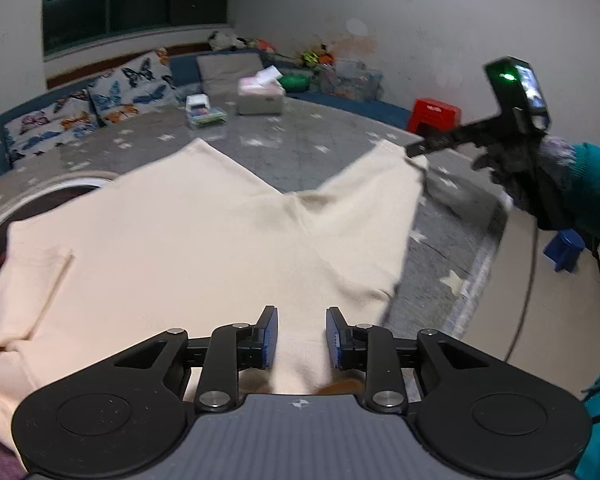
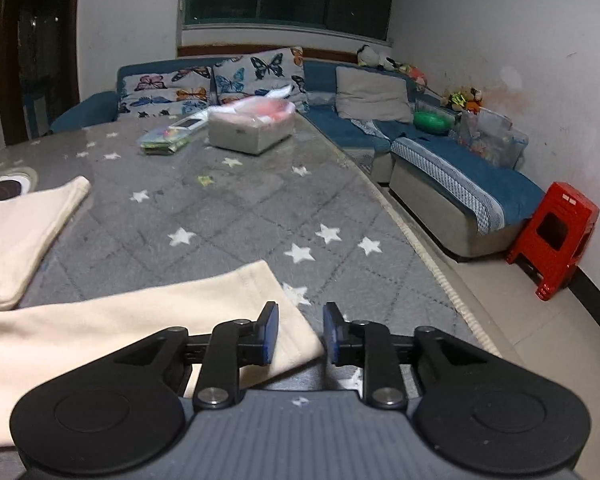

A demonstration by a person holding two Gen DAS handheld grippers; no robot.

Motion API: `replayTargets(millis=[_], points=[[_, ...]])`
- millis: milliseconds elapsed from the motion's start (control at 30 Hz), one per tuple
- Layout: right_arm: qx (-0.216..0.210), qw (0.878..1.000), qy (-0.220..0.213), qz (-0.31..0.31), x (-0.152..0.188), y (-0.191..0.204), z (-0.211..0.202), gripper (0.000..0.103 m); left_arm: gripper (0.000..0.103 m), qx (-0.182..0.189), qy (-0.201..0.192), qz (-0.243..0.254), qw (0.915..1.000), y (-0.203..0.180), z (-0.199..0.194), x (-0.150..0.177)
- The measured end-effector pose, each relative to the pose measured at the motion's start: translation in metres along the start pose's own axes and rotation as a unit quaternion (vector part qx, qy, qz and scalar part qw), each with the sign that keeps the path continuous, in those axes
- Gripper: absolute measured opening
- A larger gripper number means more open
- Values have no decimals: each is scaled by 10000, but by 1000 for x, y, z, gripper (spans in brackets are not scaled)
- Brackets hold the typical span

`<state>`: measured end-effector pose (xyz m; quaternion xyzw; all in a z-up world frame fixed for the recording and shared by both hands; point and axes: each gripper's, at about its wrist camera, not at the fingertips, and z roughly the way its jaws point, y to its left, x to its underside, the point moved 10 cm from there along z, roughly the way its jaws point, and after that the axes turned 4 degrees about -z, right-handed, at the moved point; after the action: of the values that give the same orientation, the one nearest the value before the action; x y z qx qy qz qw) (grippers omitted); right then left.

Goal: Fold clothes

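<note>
I am holding my left gripper (image 1: 301, 338) over the waist end of the cream shorts (image 1: 188, 248), which are lying flat on the grey star-patterned mat (image 1: 324, 140). Its jaws are standing apart with fabric running between them; the blue pads are not pressing on it. The two legs are spreading away from me in a V. I am holding my right gripper (image 2: 300, 334) at the hem corner (image 2: 300, 336) of the right-hand leg. Its jaws are also standing apart, the corner lying between them without being pinched. In the left wrist view, that gripper (image 1: 414, 149) is sitting at the far tip of the same leg, my gloved hand (image 1: 540, 176) behind it.
</note>
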<state>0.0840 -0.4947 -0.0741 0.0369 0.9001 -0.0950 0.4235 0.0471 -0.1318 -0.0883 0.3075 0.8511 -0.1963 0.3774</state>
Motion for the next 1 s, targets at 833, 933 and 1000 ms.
replayTargets(millis=[833,933,1000], points=[[-1513,9872,157,-472,3,115,-14,38,12,-2332,134,-1257,9642,187,39,-43],[-1519,9872,152,-461,3,115,-14,39,6,-2337,-88,-1474,9610,197,25,-45],[-1510,9873,153,-470,3,116,-13,39,5,-2388,-343,-1661,9561,205,5,-48]])
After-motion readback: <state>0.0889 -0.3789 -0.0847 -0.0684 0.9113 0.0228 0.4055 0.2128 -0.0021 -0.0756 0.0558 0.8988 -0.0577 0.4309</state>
